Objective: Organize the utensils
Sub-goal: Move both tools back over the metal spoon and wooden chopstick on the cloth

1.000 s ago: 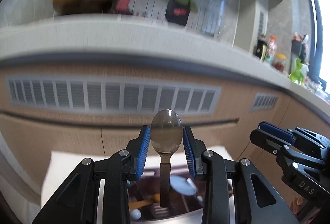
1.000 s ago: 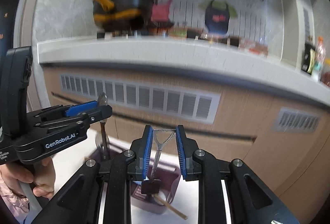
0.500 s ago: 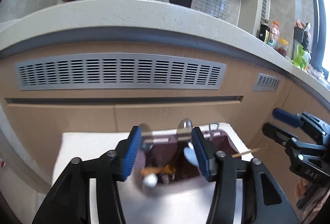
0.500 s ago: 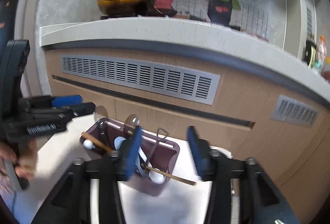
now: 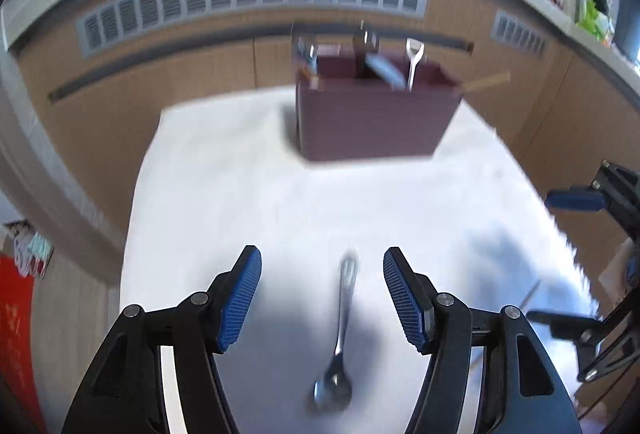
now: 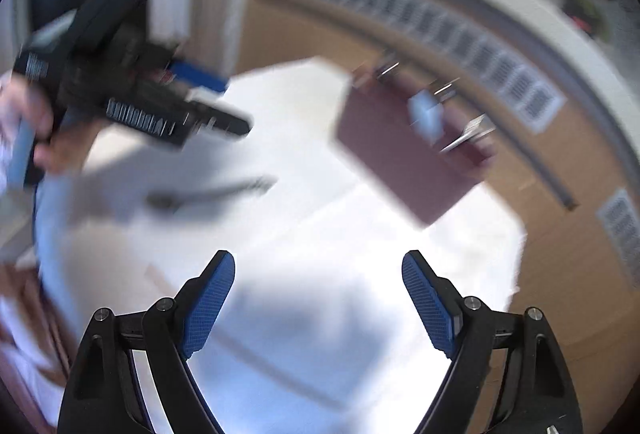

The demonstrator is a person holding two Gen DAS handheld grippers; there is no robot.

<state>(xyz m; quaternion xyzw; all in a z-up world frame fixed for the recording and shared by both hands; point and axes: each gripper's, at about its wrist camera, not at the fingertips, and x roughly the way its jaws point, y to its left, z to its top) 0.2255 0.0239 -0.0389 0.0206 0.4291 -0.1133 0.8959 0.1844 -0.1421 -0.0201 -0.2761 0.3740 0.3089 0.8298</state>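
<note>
Both grippers have released their loads and pulled back from the caddy (image 5: 376, 114) since a second ago, when the left one clamped a spoon and the right one clamped a wire-handled tool above it. Those two items now stand in the caddy with the other utensils, handles up.

Left gripper (image 5: 322, 294): fingers apart, nothing between the pads. It hangs over the white cloth (image 5: 224, 202), pointing toward the caddy. A metal spoon (image 5: 340, 330) lies flat on the cloth directly below the gap between the fingers, bowl toward the camera, handle toward the caddy. No contact is visible.

Right gripper (image 6: 318, 298): fingers wide apart, empty, over bare cloth near the table edge. Its view is heavily blurred. A thin utensil (image 5: 530, 294) lies on the cloth near it in the left view; its type cannot be told.

Caddy position: far end of the cloth, close to the cabinet front (image 5: 160, 82), well apart from both grippers.

Assessment: one deposit cycle is complete and loose pieces remain. The left gripper appears aligned for the next pick. The spoon lies flat, so the pads must straddle the handle near the cloth; a slip is the likely fault.
</note>
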